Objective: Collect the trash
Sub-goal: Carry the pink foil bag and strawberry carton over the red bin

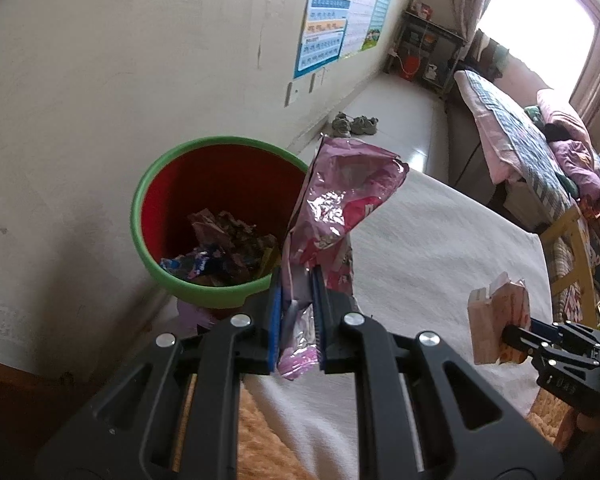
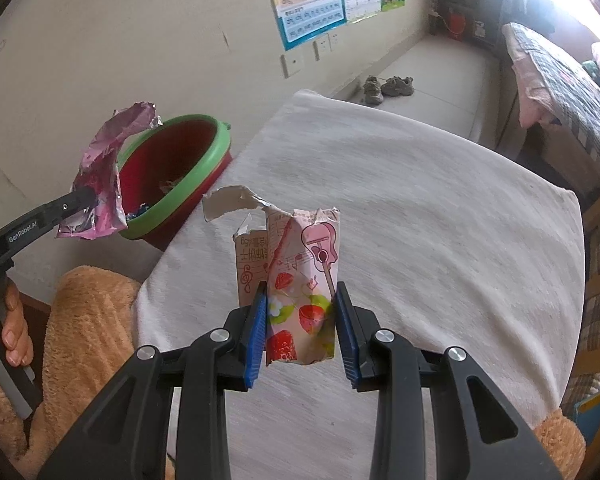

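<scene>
between the blue pads of the left tool (image 1: 296, 316) a crumpled pink foil wrapper (image 1: 340, 196) is pinched tight, its loose upper part standing up just beside the green rim of the red bin (image 1: 172, 280). the bin already holds several wrappers and sits just off the edge of the cloth-covered desk (image 1: 440, 240), against the wall. over the desk the right tool (image 2: 302, 320) grips a torn strawberry-print carton (image 2: 300, 280) across its lower half, jaws part-way closed on it, the ripped top flapping open. the step in hand looks like the carry to the bin, with both pieces lifted clear. the next move calls for bringing the wrapper over the bin's mouth before the left tool lets go, then swinging the carton across from the desk; the light foil may cling to a pad or drift outside the rim
</scene>
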Demonstrator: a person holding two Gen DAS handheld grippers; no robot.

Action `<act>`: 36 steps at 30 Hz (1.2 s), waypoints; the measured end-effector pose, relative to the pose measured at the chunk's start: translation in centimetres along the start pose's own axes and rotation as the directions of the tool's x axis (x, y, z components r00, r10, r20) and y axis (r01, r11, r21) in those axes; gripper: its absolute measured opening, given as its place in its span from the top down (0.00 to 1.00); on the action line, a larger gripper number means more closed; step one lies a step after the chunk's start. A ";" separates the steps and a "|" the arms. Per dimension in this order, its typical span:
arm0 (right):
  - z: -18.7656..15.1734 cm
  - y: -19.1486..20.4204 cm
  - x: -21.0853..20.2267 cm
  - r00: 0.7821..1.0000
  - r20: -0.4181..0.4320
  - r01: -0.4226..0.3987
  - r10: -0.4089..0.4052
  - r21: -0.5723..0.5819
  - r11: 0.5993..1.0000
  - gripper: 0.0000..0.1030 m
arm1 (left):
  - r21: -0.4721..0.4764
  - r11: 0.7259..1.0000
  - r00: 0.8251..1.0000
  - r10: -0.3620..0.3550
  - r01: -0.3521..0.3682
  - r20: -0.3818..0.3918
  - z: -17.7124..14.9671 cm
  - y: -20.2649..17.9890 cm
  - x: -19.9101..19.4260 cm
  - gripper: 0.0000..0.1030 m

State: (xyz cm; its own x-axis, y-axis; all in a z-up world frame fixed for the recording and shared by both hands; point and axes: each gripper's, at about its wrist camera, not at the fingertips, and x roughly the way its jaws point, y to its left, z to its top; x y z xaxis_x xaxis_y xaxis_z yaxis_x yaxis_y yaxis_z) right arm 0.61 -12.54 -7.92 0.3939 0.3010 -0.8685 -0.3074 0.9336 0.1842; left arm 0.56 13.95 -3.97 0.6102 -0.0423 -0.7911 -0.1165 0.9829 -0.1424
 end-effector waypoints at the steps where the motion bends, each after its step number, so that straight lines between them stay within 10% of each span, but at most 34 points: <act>1: 0.1 0.3 0.1 1.000 -0.002 -0.001 0.001 -0.006 1.000 0.70 | -0.005 1.000 1.000 0.003 -0.003 0.002 0.0 0.3 0.0 0.87; 36: 5.3 6.5 3.8 0.999 -0.012 -0.042 0.041 -0.127 0.991 0.70 | -0.118 0.989 0.995 0.098 -0.094 0.025 0.5 7.0 0.3 0.87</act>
State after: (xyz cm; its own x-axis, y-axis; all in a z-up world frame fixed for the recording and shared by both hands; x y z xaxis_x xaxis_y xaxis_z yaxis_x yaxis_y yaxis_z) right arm 4.68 -4.32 -7.56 0.3709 0.3367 -0.8655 -0.4311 0.8879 0.1607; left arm 0.31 20.95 -4.92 0.6155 0.0582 -0.7860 -0.2653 0.9544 -0.1370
